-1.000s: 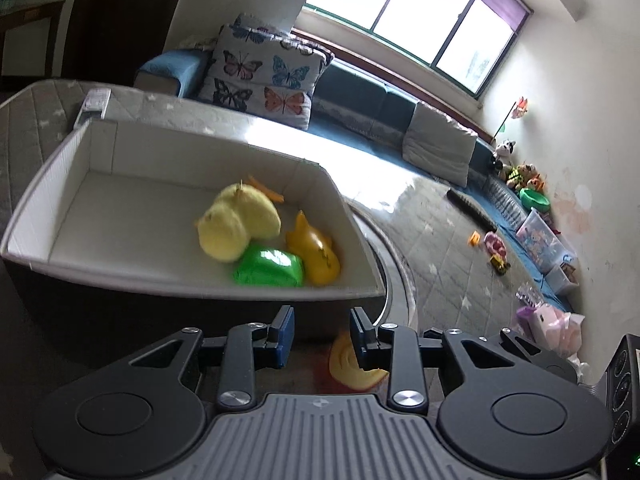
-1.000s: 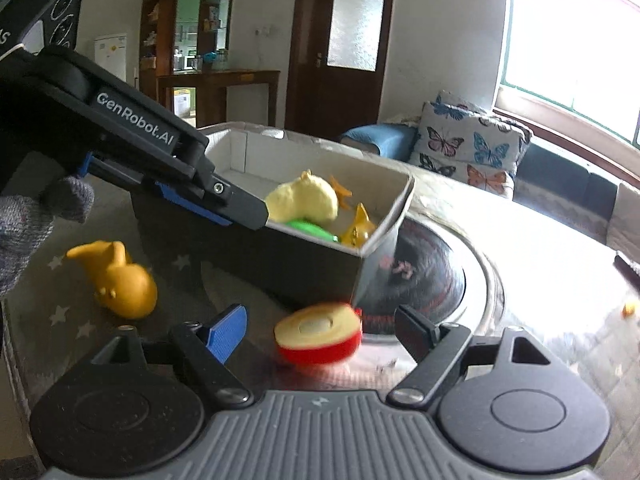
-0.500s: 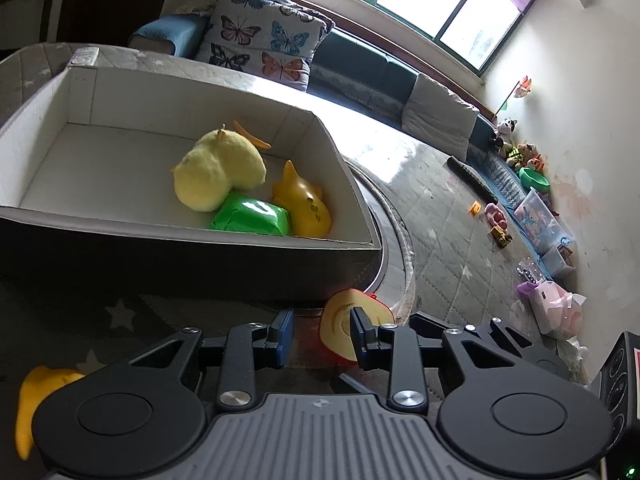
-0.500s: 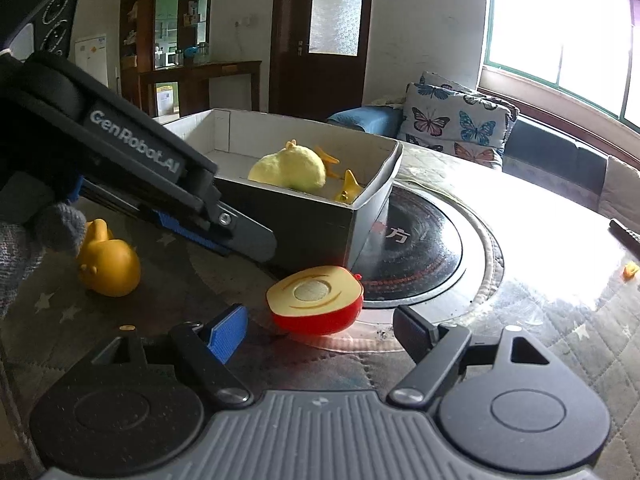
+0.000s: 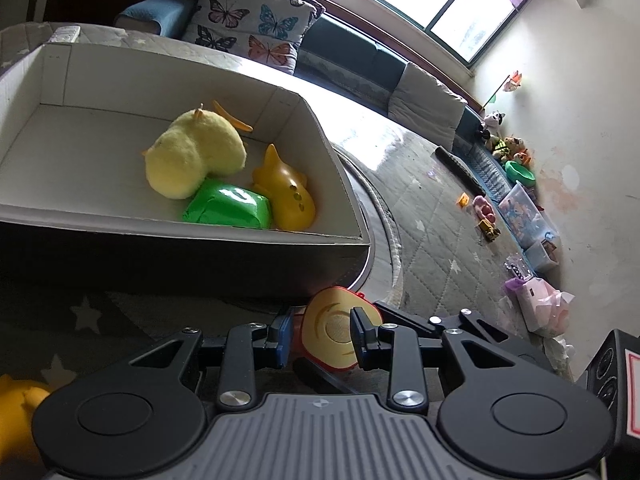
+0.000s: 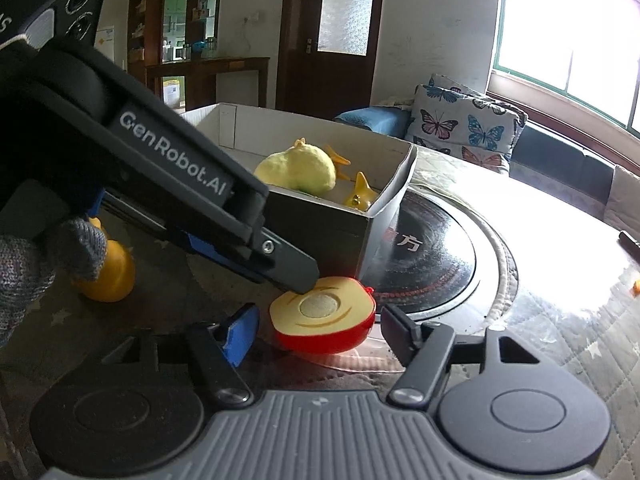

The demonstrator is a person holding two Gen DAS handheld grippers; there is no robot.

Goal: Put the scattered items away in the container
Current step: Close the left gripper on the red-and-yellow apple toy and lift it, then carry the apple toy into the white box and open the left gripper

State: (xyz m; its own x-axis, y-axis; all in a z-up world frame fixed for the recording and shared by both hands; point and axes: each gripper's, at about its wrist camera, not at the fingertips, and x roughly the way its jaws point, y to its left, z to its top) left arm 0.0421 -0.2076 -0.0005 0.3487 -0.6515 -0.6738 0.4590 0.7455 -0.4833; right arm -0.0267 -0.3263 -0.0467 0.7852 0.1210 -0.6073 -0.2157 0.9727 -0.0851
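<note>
Since the earlier frame, our left gripper (image 5: pixel 320 336) has dropped to the apple half (image 6: pixel 324 320) beside the box (image 5: pixel 340 176), fingers slightly parted, not gripping. Our right gripper (image 6: pixel 316 330): open wide around it. Risk: both closing together, apple skidding away.

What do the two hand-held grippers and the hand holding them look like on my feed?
Both are matte black with a ribbed grey deck, two round black discs and silver pivot screws. The right hand-held gripper and the left hand-held gripper each have one blue pad and one black pad. The left one's side reads GenRobot.AI in white. The hand wears a grey knit glove.
</note>
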